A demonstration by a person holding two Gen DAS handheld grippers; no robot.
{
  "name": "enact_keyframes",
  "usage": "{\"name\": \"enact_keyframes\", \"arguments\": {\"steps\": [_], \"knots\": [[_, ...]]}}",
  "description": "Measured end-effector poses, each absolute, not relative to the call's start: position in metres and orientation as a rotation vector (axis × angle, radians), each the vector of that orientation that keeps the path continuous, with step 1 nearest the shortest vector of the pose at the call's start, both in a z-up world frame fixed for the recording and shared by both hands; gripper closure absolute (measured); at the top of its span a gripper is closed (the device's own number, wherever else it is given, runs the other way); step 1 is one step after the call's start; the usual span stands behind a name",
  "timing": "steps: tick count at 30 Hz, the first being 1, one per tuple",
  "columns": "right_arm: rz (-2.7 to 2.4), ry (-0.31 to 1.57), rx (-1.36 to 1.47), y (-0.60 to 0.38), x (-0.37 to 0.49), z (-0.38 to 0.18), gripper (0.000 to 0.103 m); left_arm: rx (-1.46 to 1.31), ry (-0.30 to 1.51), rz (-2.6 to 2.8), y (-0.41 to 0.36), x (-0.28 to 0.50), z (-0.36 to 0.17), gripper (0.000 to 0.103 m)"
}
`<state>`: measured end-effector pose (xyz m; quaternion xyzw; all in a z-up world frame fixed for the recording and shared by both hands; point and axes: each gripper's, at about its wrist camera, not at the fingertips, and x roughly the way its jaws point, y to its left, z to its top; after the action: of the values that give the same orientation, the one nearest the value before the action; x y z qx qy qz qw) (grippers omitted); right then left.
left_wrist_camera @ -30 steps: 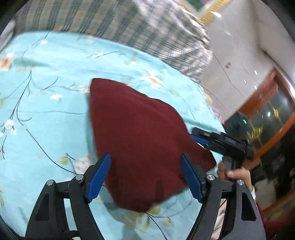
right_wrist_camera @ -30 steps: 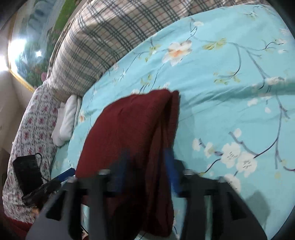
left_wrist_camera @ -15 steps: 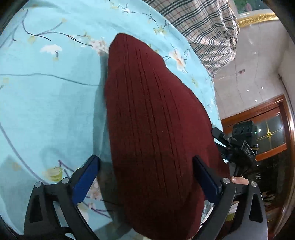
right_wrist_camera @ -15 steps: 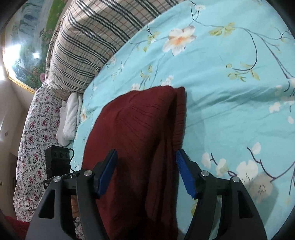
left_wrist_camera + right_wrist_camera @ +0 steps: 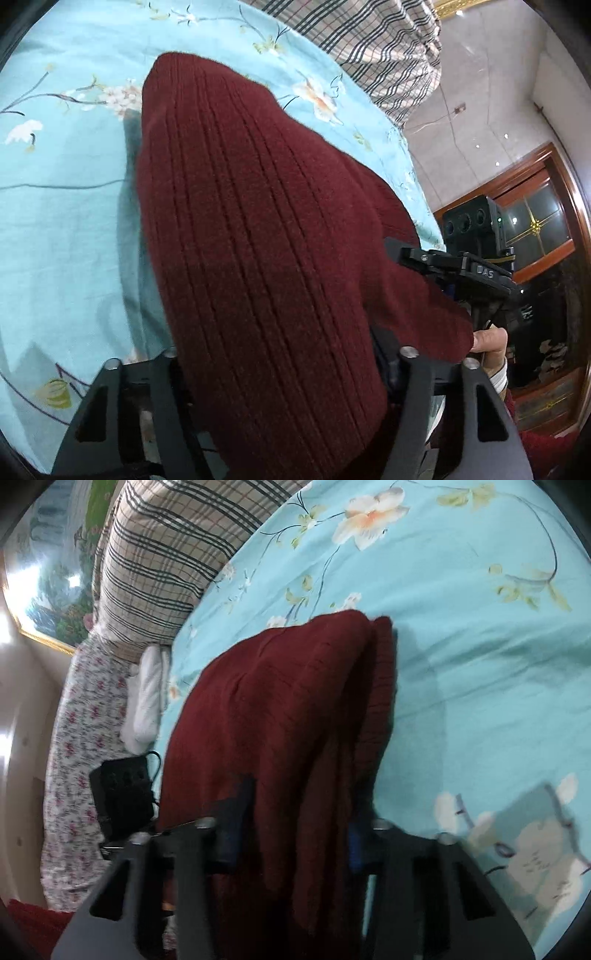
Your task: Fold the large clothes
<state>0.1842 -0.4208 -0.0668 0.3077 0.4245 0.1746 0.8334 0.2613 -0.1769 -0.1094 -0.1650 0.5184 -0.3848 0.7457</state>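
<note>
Two grippers are working one garment right now: a dark red ribbed knit sweater [image 5: 258, 236], which is lying in a long, narrow bundle on the turquoise floral bedsheet [image 5: 66, 206] with its near end running in between my tools. I am watching the left gripper [image 5: 284, 365] from its own camera, and the knit is filling the gap between its fingers; the blue pads are hidden under the cloth, so I cannot tell whether its jaws are clenched or merely straddling the fabric. From the right wrist view, the right gripper [image 5: 295, 834] is sitting around the near end of the same sweater, with a thick bunch of layers between its jaws; the picture is blurred there, and I cannot say whether the pads are pressing the cloth or standing off it. The right tool is also showing in the left view, at the sweater's right edge, held by the person's hand [image 5: 487, 339].

As for progress, I am judging that the fold is well along. The sweater is already lying doubled lengthwise, with stacked edges showing along its right side in the right view. What is remaining, as I read it, is bringing this near end over the far end for a compact packet, then smoothing it. A beige plaid pillow [image 5: 166, 561] is sitting beyond the garment, well apart.
</note>
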Motion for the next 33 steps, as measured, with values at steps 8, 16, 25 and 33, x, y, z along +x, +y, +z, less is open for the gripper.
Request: {"name": "enact_keyframes", "arguments": {"steps": [8, 16, 25, 33], "knots": [[0.440, 0.798, 0.627, -0.374, 0.163, -0.033, 0.076, -0.356, 1.066, -0.841, -0.140, 0.240, -0.073, 0.052], [0.635, 0.789, 0.650, -0.275, 0.213, -0.039, 0.076, -0.265, 1.008, -0.681, -0.037, 0.234, -0.026, 0.052], [0.595, 0.911, 0.597, -0.221, 0.255, -0.090, 0.074, -0.305, 1.052, -0.564, 0.036, 0.248, -0.079, 0.041], [0.495, 0.919, 0.521, -0.230, 0.243, -0.067, 0.061, -0.281, 1.020, -0.500, 0.033, 0.235, -0.071, 0.031]]}}
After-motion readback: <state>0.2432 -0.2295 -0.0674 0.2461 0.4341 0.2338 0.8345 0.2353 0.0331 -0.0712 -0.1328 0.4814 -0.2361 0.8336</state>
